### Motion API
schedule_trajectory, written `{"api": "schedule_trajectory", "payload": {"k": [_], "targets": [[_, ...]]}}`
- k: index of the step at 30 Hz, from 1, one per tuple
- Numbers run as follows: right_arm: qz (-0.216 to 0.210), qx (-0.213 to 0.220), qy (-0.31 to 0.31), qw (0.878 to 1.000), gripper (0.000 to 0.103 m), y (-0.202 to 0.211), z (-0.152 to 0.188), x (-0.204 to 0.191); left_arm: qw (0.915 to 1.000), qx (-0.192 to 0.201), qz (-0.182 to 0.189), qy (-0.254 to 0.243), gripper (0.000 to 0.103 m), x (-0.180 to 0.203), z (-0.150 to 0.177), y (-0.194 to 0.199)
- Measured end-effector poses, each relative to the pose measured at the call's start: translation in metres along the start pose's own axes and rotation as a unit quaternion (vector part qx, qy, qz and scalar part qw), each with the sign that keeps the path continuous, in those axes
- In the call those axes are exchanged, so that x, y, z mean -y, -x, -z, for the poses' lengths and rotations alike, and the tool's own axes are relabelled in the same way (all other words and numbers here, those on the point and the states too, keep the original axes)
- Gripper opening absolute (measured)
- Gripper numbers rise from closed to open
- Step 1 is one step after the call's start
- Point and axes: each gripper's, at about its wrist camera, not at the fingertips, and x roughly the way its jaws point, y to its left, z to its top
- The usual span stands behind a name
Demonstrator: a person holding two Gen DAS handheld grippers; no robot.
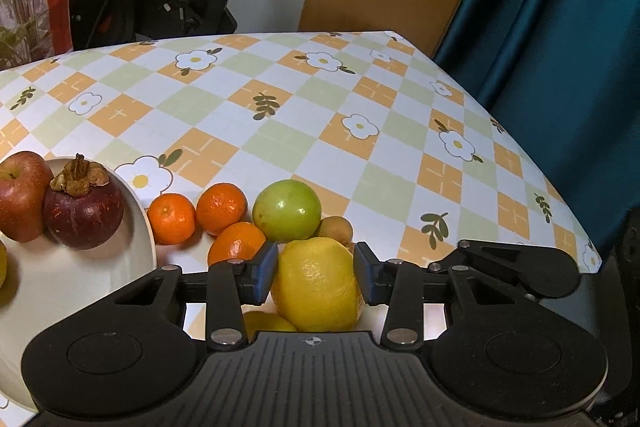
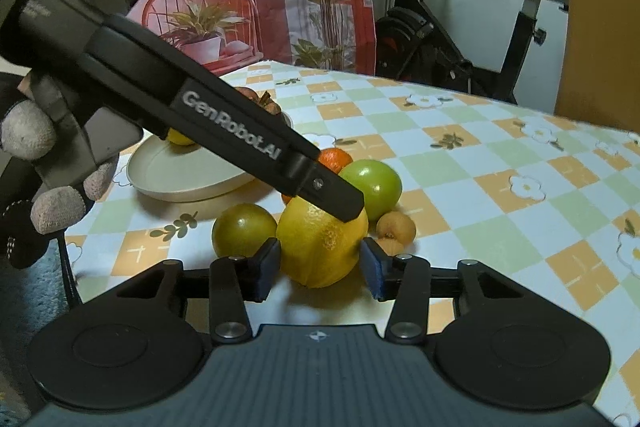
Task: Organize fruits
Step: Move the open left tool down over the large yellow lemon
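Observation:
A yellow lemon [image 1: 318,287] lies on the flowered tablecloth, and my left gripper [image 1: 316,259] is shut on it with both pads against its sides. In the right wrist view the same lemon [image 2: 320,247] sits between the blue pads of my right gripper [image 2: 322,253], which touch it on both sides. One finger [image 2: 328,193] of the left gripper reaches in from the upper left over the lemon's top. Three mandarins [image 1: 220,207], a green round fruit [image 1: 287,210] and a small brown fruit [image 1: 338,229] lie just beyond. A cream plate [image 1: 136,227] at the left holds an apple [image 1: 20,195] and a mangosteen [image 1: 84,211].
A yellow-green fruit [image 2: 244,229] rests left of the lemon, and small brown fruits [image 2: 396,227] lie to its right. A gloved hand [image 2: 48,195] holds the left gripper. The table edge [image 1: 560,195] drops off beside a teal curtain. An exercise bike [image 2: 460,39] stands behind.

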Motion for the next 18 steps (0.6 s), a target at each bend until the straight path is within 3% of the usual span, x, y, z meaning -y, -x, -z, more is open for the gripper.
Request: {"api": "schedule_trajectory", "payload": {"k": [11, 15, 18], "targets": [[-0.004, -0.007, -0.056, 0.998, 0.055, -0.007, 0.000, 0.009, 0.9999, 0.001, 0.014, -0.003, 0.044, 0.004, 0.003, 0.009], [-0.003, -0.006, -0.054, 0.999, 0.055, -0.005, 0.001, 0.008, 0.9995, 0.001, 0.027, 0.014, 0.044, -0.001, 0.002, 0.010], [-0.002, -0.006, -0.047, 0.999, 0.055, -0.005, 0.002, 0.007, 0.9995, 0.003, 0.015, 0.026, 0.047, -0.007, -0.001, 0.009]]}}
